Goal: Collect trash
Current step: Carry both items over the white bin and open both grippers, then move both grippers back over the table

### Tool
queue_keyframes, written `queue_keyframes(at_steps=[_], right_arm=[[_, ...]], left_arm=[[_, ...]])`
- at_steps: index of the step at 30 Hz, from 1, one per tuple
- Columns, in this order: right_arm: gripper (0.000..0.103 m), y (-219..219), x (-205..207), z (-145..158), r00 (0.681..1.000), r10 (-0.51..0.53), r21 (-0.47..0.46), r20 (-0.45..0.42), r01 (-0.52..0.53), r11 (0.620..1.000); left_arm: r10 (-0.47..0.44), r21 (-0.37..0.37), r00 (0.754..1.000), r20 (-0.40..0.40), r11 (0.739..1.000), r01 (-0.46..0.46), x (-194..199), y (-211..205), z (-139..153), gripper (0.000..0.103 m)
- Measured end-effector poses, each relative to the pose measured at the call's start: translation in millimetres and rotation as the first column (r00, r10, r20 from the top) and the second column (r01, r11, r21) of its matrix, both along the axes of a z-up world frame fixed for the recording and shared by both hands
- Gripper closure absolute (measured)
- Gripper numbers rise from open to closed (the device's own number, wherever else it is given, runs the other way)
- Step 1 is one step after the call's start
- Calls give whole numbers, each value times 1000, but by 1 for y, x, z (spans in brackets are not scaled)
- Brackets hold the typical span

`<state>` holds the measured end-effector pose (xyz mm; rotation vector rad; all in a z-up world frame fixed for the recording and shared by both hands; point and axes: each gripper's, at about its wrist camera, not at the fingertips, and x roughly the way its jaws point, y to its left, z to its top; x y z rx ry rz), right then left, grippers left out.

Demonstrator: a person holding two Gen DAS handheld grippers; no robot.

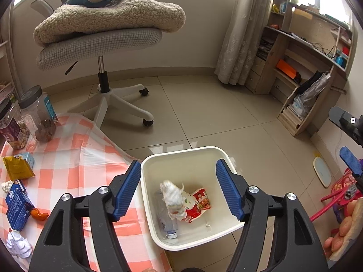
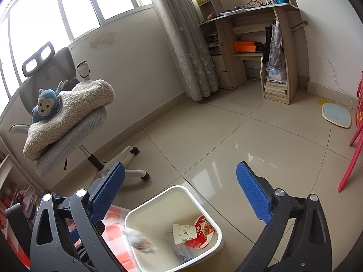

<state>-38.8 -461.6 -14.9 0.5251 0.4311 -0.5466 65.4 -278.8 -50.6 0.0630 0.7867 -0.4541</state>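
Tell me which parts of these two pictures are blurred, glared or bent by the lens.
Left wrist view: the white crumpled paper wad over the white plastic bin is motion-smeared; the left tool is sharp; the glossy floor tiles mirror window light. Right wrist view: the same wad is blurred, the bright windows wash out, their frames bow, and corners go dark.
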Motion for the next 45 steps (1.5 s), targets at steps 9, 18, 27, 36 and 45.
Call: queue_keyframes(at_steps=[9,18,27,36,45], right_arm=[[7,45,9,5,999,-2,-189,-43,-7,982],[7,105,19,3,993,56,-311,-103,-86,946],[7,188,39,-3,969,194,-366,-154,-238,900],[7,254,57,-6,939,294,-372,-181,-342,863],[7,300,81,-21,880,405,-275,-246,-464,842]], left_arm=[[82,37,992,100,996,-86,-7,41,18,22],[269,18,935,232,960,-280,-16,116,40,17],[372,29,889,267,919,-393,-29,184,36,15],[457,75,859,232,872,-484,-23,239,29,15],[547,170,819,175,802,-572,-21,306,7,15]])
